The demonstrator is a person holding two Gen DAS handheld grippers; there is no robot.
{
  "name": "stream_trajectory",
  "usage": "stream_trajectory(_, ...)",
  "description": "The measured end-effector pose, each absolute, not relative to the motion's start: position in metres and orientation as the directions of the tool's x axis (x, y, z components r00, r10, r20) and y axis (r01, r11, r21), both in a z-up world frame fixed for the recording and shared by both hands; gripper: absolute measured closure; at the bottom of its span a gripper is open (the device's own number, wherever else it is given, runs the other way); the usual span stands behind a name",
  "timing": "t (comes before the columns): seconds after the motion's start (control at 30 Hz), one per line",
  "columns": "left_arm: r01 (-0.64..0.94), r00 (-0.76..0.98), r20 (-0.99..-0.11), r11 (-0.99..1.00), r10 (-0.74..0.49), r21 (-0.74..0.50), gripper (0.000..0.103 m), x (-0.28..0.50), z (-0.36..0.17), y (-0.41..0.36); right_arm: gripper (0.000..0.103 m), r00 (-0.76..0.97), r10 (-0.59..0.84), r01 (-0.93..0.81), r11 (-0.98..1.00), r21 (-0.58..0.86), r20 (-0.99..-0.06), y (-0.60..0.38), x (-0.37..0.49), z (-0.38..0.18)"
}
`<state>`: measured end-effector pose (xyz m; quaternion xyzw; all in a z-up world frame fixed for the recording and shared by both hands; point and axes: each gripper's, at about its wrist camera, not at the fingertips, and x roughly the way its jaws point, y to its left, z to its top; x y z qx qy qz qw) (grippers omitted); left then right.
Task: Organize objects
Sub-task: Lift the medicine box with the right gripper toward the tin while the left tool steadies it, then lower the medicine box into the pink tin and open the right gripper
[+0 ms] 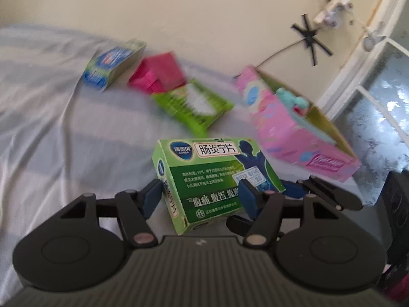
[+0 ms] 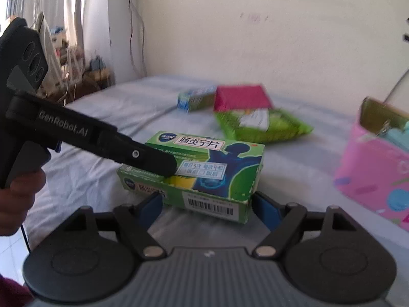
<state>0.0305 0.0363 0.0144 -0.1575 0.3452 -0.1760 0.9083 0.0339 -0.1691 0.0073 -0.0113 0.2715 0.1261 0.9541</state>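
green medicine box point(image 1: 217, 179) between both jaws

Bare sheet point(image 1: 64, 128) left, pink box point(image 1: 294, 128) blocking right, packets point(image 1: 194, 105) behind

Left wrist: low, close behind green box point(image 1: 214, 179), facing wall.
Right wrist: close, other side.
Shared: green box point(image 2: 202, 168), bed point(image 2: 102, 117).

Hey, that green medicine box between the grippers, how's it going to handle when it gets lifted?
The green medicine box looks like thin cardboard, so probably light and fairly stiff, though hard squeezing may dent it. Its flat faces should resist rolling. The left gripper and right gripper both flank it, so it shouldn't tip.
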Motion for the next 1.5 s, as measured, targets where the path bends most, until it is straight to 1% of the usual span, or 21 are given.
stream_trajectory(0.1, 0.286, 0.715, -0.520, 0.875, -0.467, -0.391, 0.037, 0.039, 0.038, 0.016, 0.025, 0.886, 0.176, -0.183, 0.983, 0.024, -0.430, -0.186, 0.018, 0.025)
stream_trajectory(0.27, 0.408, 0.719, -0.469, 0.858, -0.513, -0.312, 0.036, 0.066, 0.066, -0.046, 0.025, 0.940, 0.015, -0.032, 0.999, -0.044, -0.342, -0.224, 0.006, 0.041)
stream_trajectory(0.33, 0.446, 0.712, -0.459, 0.847, -0.531, -0.288, 0.036, 0.079, 0.071, -0.072, 0.025, 0.942, -0.035, 0.024, 0.999, -0.038, -0.334, -0.244, 0.005, 0.044)
stream_trajectory(0.47, 0.492, 0.686, -0.459, 0.825, -0.564, -0.278, 0.036, 0.105, 0.073, -0.115, 0.025, 0.936, -0.100, 0.103, 0.995, -0.007, -0.337, -0.282, 0.011, 0.045)
stream_trajectory(0.63, 0.515, 0.679, -0.466, 0.820, -0.567, -0.248, 0.036, 0.132, 0.071, -0.149, 0.024, 0.924, -0.164, 0.171, 0.985, -0.010, -0.346, -0.314, 0.028, 0.038)
stream_trajectory(0.7, 0.515, 0.689, -0.471, 0.829, -0.551, -0.217, 0.035, 0.142, 0.066, -0.161, 0.023, 0.915, -0.182, 0.191, 0.982, -0.012, -0.359, -0.323, 0.042, 0.031)
stream_trajectory(0.77, 0.494, 0.697, -0.504, 0.851, -0.510, -0.177, 0.034, 0.153, 0.059, -0.171, 0.020, 0.901, -0.231, 0.241, 0.970, -0.018, -0.367, -0.329, 0.052, 0.023)
stream_trajectory(0.83, 0.458, 0.711, -0.525, 0.875, -0.468, -0.158, 0.034, 0.157, 0.053, -0.171, 0.019, 0.890, -0.257, 0.275, 0.961, -0.005, -0.376, -0.333, 0.055, 0.018)
stream_trajectory(0.93, 0.443, 0.736, -0.492, 0.881, -0.464, -0.167, 0.032, 0.146, 0.056, -0.157, 0.018, 0.907, -0.240, 0.273, 0.961, 0.049, -0.346, -0.335, 0.041, 0.019)
stream_trajectory(1.0, 0.428, 0.765, -0.467, 0.892, -0.443, -0.145, 0.028, 0.132, 0.060, -0.148, 0.018, 0.915, -0.246, 0.283, 0.956, 0.074, -0.319, -0.333, 0.030, 0.022)
stream_trajectory(1.07, 0.415, 0.788, -0.447, 0.902, -0.422, -0.120, 0.028, 0.116, 0.063, -0.139, 0.018, 0.925, -0.248, 0.290, 0.950, 0.113, -0.288, -0.331, 0.018, 0.026)
stream_trajectory(1.17, 0.390, 0.814, -0.441, 0.918, -0.380, -0.071, 0.028, 0.094, 0.059, -0.131, 0.019, 0.936, -0.257, 0.310, 0.926, 0.215, -0.241, -0.326, -0.004, 0.029)
stream_trajectory(1.27, 0.343, 0.830, -0.461, 0.939, -0.314, -0.022, 0.028, 0.075, 0.050, -0.121, 0.019, 0.938, -0.272, 0.329, 0.892, 0.310, -0.213, -0.319, -0.020, 0.026)
stream_trajectory(1.37, 0.303, 0.834, -0.491, 0.953, -0.254, 0.021, 0.028, 0.064, 0.039, -0.112, 0.019, 0.930, -0.301, 0.357, 0.879, 0.316, -0.212, -0.301, -0.033, 0.020)
stream_trajectory(1.5, 0.267, 0.823, -0.532, 0.963, -0.202, 0.047, 0.028, 0.054, 0.023, -0.098, 0.019, 0.924, -0.290, 0.361, 0.877, 0.317, -0.249, -0.284, -0.039, 0.012)
